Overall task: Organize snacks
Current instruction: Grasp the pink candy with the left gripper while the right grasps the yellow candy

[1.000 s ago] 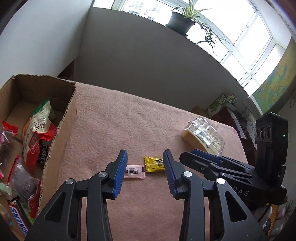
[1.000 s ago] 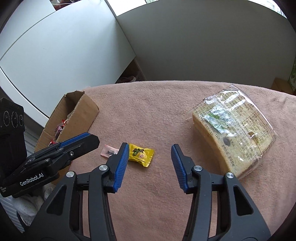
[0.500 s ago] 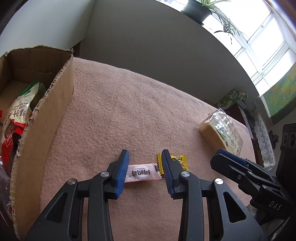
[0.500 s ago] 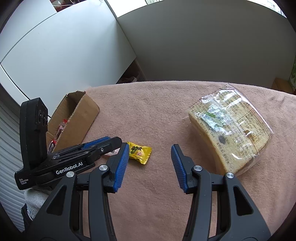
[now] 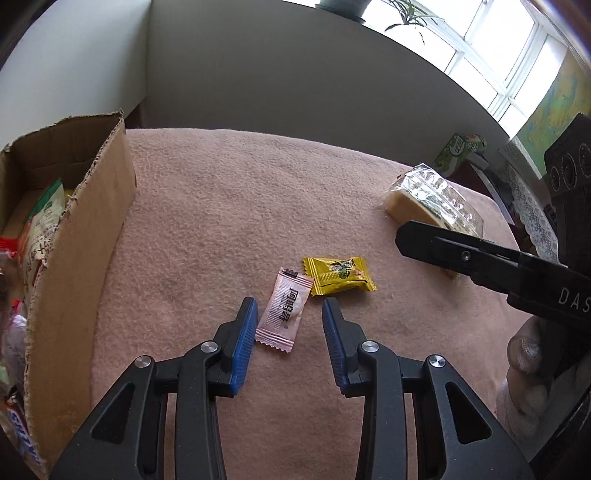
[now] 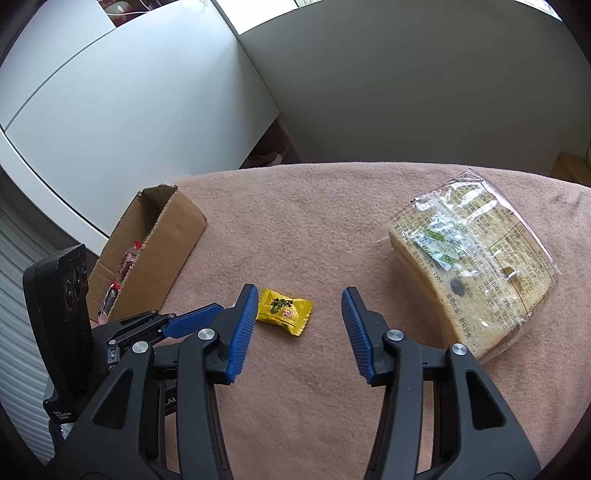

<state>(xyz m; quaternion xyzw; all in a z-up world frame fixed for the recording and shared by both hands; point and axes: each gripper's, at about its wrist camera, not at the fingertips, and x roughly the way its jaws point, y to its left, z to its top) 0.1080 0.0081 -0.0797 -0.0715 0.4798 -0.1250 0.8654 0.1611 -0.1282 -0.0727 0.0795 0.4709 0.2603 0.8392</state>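
Observation:
A pink candy wrapper (image 5: 282,310) lies on the pink tablecloth (image 5: 221,221), lengthwise between the blue pads of my left gripper (image 5: 290,303). The jaws stand open around it; the left pad is almost at its edge and a gap shows on the right. A yellow candy (image 5: 338,275) lies just beyond it, touching its far corner. My right gripper (image 6: 300,291) hovers open behind the yellow candy (image 6: 282,310), nothing between its fingers. A bagged bread loaf (image 6: 472,266) lies to the right. The open cardboard box (image 5: 92,221) on the left holds several snack packets.
One black finger of the right gripper (image 5: 461,254) reaches in from the right in the left wrist view, with a person's hand (image 5: 524,369) below it. A green carton (image 5: 458,151) stands past the table's far right edge. A potted plant (image 5: 343,3) sits on the windowsill.
My left gripper moved forward and down over the pink candy and rolled, so the wrapper now lies lengthwise between narrower jaws. The right gripper stayed put; the left gripper now hides the pink candy from it.

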